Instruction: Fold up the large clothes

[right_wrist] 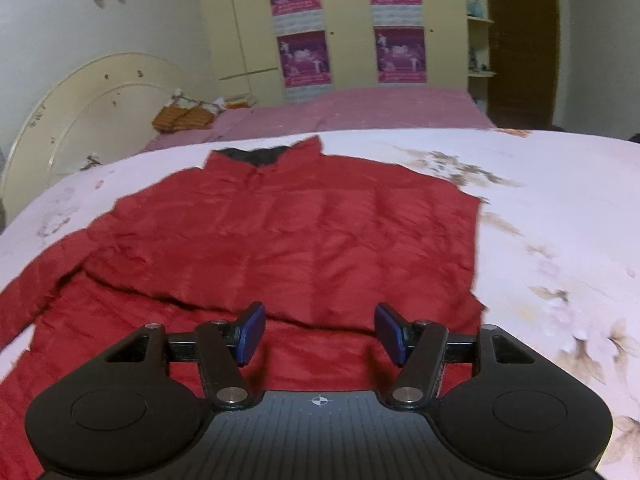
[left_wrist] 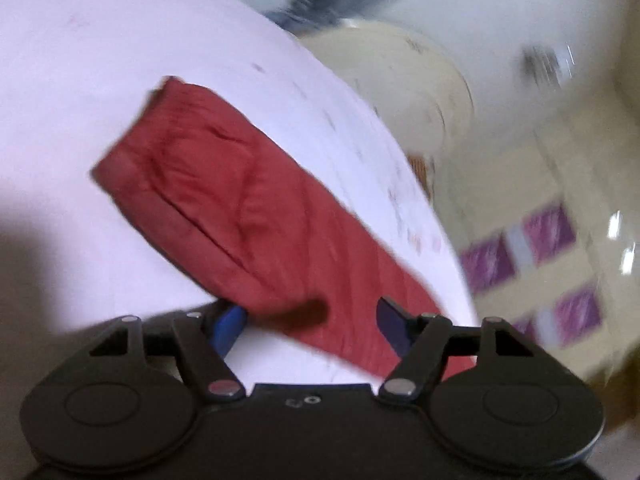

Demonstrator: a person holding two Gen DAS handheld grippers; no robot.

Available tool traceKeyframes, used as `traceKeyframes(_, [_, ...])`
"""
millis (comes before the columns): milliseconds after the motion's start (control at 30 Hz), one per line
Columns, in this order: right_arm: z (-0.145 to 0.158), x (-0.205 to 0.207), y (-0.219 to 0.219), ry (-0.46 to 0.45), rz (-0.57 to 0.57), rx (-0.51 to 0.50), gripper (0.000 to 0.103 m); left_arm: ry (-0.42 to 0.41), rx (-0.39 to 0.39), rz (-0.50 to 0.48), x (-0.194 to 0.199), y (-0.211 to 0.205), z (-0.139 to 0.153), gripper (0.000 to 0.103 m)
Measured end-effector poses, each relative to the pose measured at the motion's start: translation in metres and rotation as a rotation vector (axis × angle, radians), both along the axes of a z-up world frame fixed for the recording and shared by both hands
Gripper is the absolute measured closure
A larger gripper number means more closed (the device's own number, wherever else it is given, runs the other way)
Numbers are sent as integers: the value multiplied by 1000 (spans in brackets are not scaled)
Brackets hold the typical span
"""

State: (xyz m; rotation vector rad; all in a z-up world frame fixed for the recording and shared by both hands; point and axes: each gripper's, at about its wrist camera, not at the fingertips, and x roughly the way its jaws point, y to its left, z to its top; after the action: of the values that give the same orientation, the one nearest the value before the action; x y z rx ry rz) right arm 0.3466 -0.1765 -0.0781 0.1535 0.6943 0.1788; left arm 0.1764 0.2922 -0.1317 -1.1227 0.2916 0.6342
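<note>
Two views split the red jacket [right_wrist: 280, 240]: the right wrist view takes in its quilted, faintly shiny body with the dark-lined collar at the far end, spread flat on the pale flowered bedspread [right_wrist: 560, 220] ahead of the right claw [right_wrist: 320, 334]. Blurred, the left wrist view shows only one long sleeve [left_wrist: 240, 208] slanting away from the left claw [left_wrist: 312, 322]. Both claws stand wide, blue pads gripping nothing.

Bare sheet [right_wrist: 560, 208] is left free right of the jacket [right_wrist: 280, 240]; passage beyond is barred by a headboard [right_wrist: 80, 112] (pale, curved) and wardrobe [right_wrist: 348, 24].
</note>
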Motion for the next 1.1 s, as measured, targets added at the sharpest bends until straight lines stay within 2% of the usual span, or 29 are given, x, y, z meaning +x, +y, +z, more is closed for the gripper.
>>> traceKeyframes(67, [4, 3, 9, -13, 16, -3, 42, -31, -13, 67, 0, 4, -3, 36])
traceKeyframes(133, [5, 7, 14, -20, 24, -6, 42, -19, -14, 114, 3, 4, -4, 49])
traceKeyframes(167, [6, 9, 15, -26, 23, -10, 42, 0, -13, 134, 4, 5, -5, 69])
traceKeyframes(200, [6, 10, 16, -31, 18, -15, 42, 32, -13, 151, 5, 8, -7, 93])
traceKeyframes(267, [4, 15, 12, -31, -6, -22, 42, 33, -24, 160, -3, 12, -14, 97])
traceKeyframes(333, [-2, 23, 4, -14, -55, -35, 42, 70, 53, 133, 6, 13, -2, 98])
traceKeyframes(433, [-11, 35, -14, 30, -150, -46, 42, 56, 150, 81, 25, 9, 17, 98])
traceKeyframes(567, [-13, 40, -33, 37, -226, -43, 42, 29, 319, -85, 73, -9, 51, 98])
traceKeyframes(700, [-17, 45, -49, 71, -274, -31, 41, 4, 479, -349, 143, -55, 81, 98])
traceKeyframes(767, [-18, 44, -56, 80, -304, -23, 29, -7, 544, -500, 175, -95, 88, 98])
traceKeyframes(800, [-17, 42, -60, 70, -326, -19, 11, -9, 576, -572, 189, -115, 91, 98])
traceKeyframes(867, [-14, 37, -66, 50, -350, -18, 8, -2, 639, -711, 216, -159, 93, 98])
traceKeyframes(933, [-12, 33, -74, 46, -365, -6, 8, 4, 677, -820, 237, -198, 90, 98])
traceKeyframes(1100, [-8, 21, -102, 39, -426, 35, 8, 36, 678, -1018, 270, -266, 74, 98])
